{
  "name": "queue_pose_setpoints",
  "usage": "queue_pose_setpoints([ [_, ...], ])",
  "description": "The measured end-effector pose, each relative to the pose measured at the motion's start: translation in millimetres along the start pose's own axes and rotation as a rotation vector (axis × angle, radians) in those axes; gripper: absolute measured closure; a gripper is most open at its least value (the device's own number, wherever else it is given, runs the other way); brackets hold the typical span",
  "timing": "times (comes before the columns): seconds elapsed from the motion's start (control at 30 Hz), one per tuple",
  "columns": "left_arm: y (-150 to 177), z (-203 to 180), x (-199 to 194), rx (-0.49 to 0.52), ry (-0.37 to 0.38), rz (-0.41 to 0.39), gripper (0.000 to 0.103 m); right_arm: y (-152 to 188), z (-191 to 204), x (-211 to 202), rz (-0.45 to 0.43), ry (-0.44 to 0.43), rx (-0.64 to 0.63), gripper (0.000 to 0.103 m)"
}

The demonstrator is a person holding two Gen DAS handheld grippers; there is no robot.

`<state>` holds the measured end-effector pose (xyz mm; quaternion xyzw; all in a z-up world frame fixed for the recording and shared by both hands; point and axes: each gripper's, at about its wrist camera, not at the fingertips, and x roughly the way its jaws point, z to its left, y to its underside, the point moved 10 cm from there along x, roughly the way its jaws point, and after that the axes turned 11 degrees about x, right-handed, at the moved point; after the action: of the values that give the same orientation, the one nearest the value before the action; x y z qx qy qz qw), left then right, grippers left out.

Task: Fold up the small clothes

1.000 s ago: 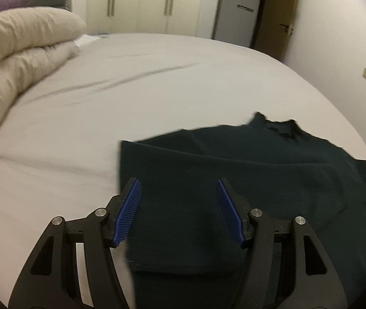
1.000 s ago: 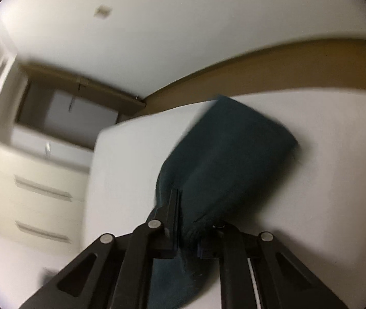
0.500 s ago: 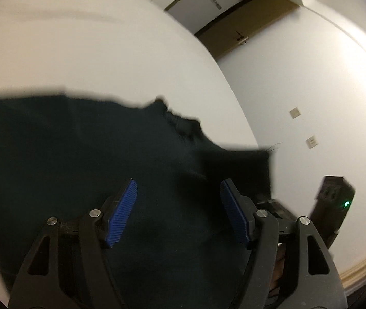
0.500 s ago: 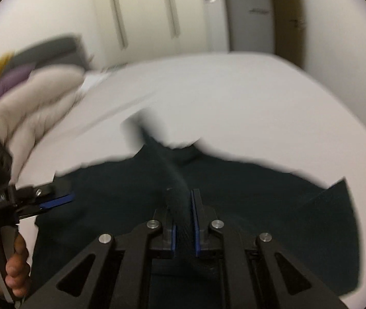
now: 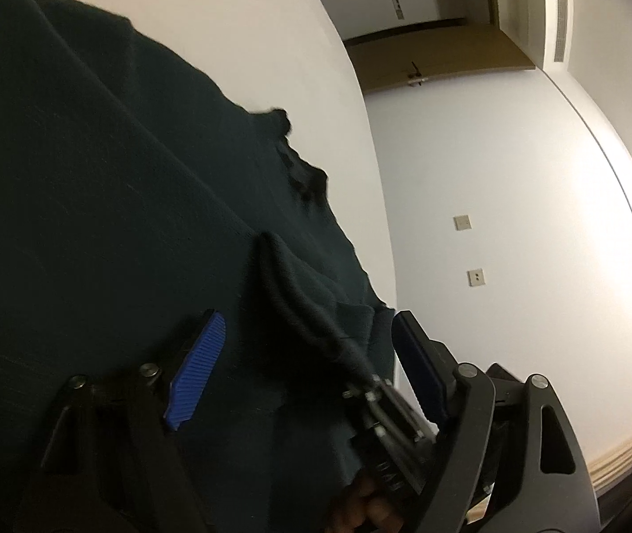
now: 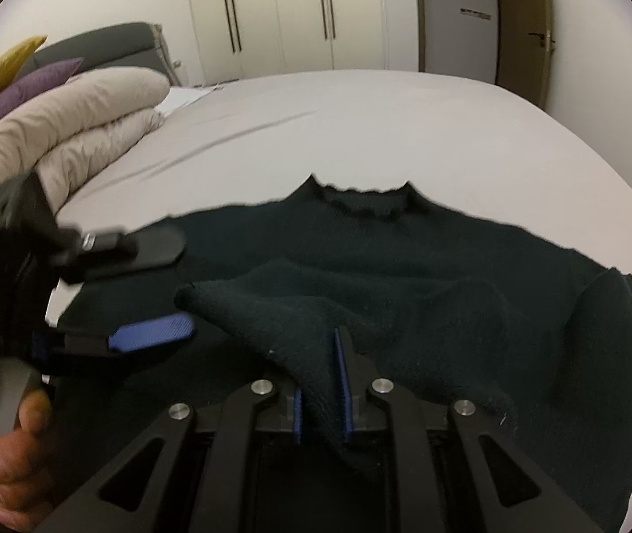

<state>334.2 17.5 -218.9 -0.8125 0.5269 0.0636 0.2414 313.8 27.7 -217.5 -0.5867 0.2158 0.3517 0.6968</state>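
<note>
From the left wrist, the left gripper (image 5: 304,368) hovered with its fingers well apart over the dark green sweater (image 5: 93,177), which lay on the white bed (image 5: 298,66). The right gripper (image 5: 360,377) showed beyond it, dragging a ridge of knit across the body.

From the right wrist, the right gripper (image 6: 321,393) was clamped on a sleeve (image 6: 280,315) of the sweater (image 6: 449,266), carried in over the chest; only this view showed the collar (image 6: 360,200), the far sleeve lying flat, and the duvet (image 6: 62,133). I judged the sleeve fold half done: next it needs laying flat and releasing.
</note>
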Motion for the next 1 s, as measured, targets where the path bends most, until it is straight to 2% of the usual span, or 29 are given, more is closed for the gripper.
queue_pose_setpoints([
  [0.03, 1.6, -2.1, 3.7, -0.007, 0.018, 0.009, 0.025, 3.2, 0.5, 0.4, 0.009, -0.005, -0.001, 0.084],
  [0.1, 4.0, -5.3, 9.0, -0.006, 0.024, 0.02, 0.025, 8.5, 2.3, -1.5, 0.031, -0.033, 0.006, 0.072],
  [0.17, 5.2, -6.6, 14.6, 0.013, 0.012, 0.028, 0.025, 13.6, 5.0, -7.5, 0.032, -0.065, 0.007, 0.049],
  [0.23, 5.9, -6.7, 21.0, 0.019, 0.009, 0.038, 0.025, 20.4, 7.3, -17.0, 0.03, -0.092, 0.003, 0.044],
  [0.37, 8.2, -8.9, 22.3, 0.033, 0.018, 0.035, 0.03, 35.9, -7.3, -41.4, 0.052, -0.158, 0.098, 0.043],
  [0.43, 11.1, -8.8, 28.9, 0.033, 0.023, 0.051, 0.058, 40.8, -25.5, -56.9, 0.051, -0.205, 0.198, 0.043],
  [0.5, 19.6, -4.6, 33.9, 0.04, -0.011, 0.078, 0.078, 45.5, -49.0, -67.6, 0.05, -0.231, 0.308, 0.043],
  [0.6, 29.2, -0.8, 45.5, 0.064, -0.05, 0.078, 0.093, 55.4, -92.1, -74.3, 0.068, -0.271, 0.523, 0.043],
  [0.7, 26.5, -5.8, 39.8, 0.12, -0.098, 0.033, 0.095, 69.3, -147.9, -74.7, 0.055, -0.322, 0.844, 0.043],
  [0.77, 20.9, -13.6, 27.9, 0.19, -0.142, -0.021, 0.095, 73.1, -168.0, -75.0, 0.034, -0.395, 1.0, 0.051],
  [0.8, 18.2, -16.9, 20.8, 0.212, -0.153, -0.047, 0.095, 73.1, -173.1, -74.1, 0.033, -0.425, 1.05, 0.051],
  [1.0, 7.2, -25.4, -10.8, 0.318, -0.24, -0.158, 0.095, 51.3, -184.4, -61.5, -0.01, -0.478, 1.145, 0.048],
])
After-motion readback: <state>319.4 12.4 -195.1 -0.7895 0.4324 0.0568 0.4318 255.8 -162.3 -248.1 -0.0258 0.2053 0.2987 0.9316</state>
